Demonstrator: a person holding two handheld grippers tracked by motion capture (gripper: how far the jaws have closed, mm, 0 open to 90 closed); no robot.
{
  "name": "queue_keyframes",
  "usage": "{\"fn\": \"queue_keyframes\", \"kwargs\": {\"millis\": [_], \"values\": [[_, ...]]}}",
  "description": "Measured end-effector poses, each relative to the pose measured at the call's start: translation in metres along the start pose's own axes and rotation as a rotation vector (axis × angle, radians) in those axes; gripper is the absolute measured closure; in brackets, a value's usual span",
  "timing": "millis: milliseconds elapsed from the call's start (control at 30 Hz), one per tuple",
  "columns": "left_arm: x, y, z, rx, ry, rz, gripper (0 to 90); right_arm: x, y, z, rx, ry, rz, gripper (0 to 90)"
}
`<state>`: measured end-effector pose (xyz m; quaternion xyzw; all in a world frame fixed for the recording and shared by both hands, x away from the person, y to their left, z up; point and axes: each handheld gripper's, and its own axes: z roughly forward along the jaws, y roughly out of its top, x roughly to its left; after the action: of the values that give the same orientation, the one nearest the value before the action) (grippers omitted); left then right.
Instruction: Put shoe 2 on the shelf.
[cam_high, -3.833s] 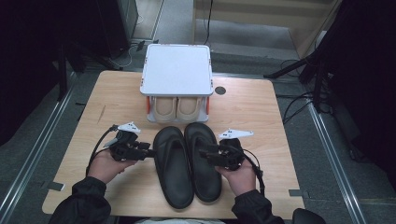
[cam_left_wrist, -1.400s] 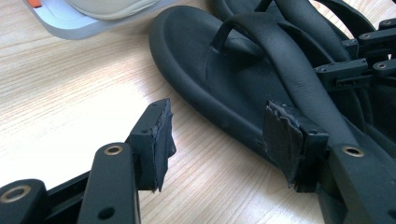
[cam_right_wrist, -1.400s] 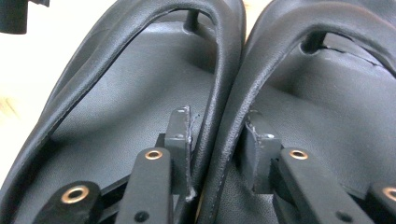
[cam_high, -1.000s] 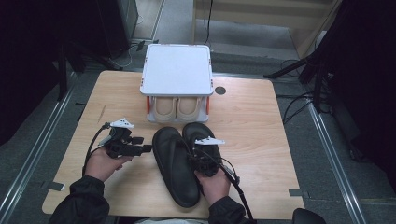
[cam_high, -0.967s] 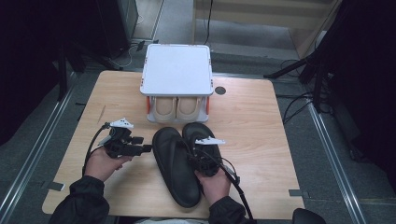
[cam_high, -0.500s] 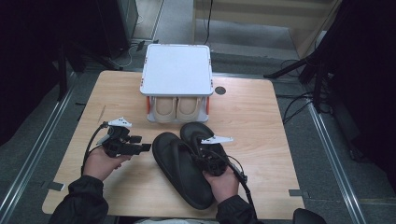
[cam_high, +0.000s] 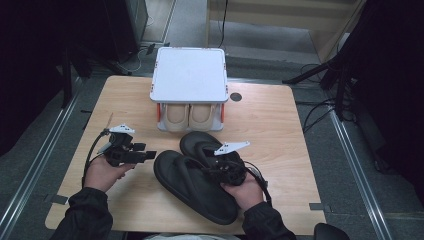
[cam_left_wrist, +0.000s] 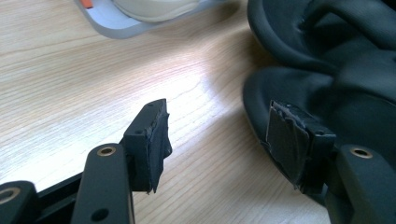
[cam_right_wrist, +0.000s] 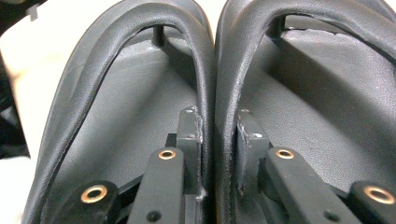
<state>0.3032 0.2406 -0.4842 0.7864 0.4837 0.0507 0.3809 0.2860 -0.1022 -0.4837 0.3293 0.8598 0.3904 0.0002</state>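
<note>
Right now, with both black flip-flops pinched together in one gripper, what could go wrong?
1. The right gripper squeezes only the two inner straps, so one flip-flop might slip free and drop on the table.
2. The left gripper is open and holds nothing, so it gives no support if they sag.
3. The rack already has a pale pair in its lower slot, so pushing the flip-flops in there could jam.

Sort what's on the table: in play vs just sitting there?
In play: black sandals, their two straps pinched together by the right gripper; left gripper, jaws open beside them.

Just there: white rack with beige shoes; table; cables.
</note>
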Motion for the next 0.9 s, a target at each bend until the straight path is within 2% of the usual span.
{"fn": "queue_keyframes", "kwargs": {"millis": [100,200,400,567,867,900], "values": [[0.002,-0.001,-0.002,-0.003,0.006,-0.004,39.4,-0.002,0.003,0.0,0.035,0.057,-0.041,76.2],[0.004,-0.003,-0.004,-0.005,0.013,-0.006,39.3,-0.01,0.005,0.004,0.078,0.097,-0.059,76.2],[0.006,-0.008,-0.009,-0.014,0.032,-0.018,39.2,-0.018,0.011,0.009,0.099,0.102,-0.097,76.2],[0.008,-0.013,-0.014,-0.021,0.046,-0.033,39.2,-0.022,0.021,0.012,0.096,0.131,-0.125,76.2],[0.013,-0.022,-0.023,-0.023,0.068,-0.063,38.9,-0.024,0.047,0.014,0.133,0.198,-0.22,76.2],[0.014,-0.023,-0.023,-0.022,0.071,-0.064,38.9,-0.024,0.051,0.012,0.134,0.21,-0.242,76.2]]}}
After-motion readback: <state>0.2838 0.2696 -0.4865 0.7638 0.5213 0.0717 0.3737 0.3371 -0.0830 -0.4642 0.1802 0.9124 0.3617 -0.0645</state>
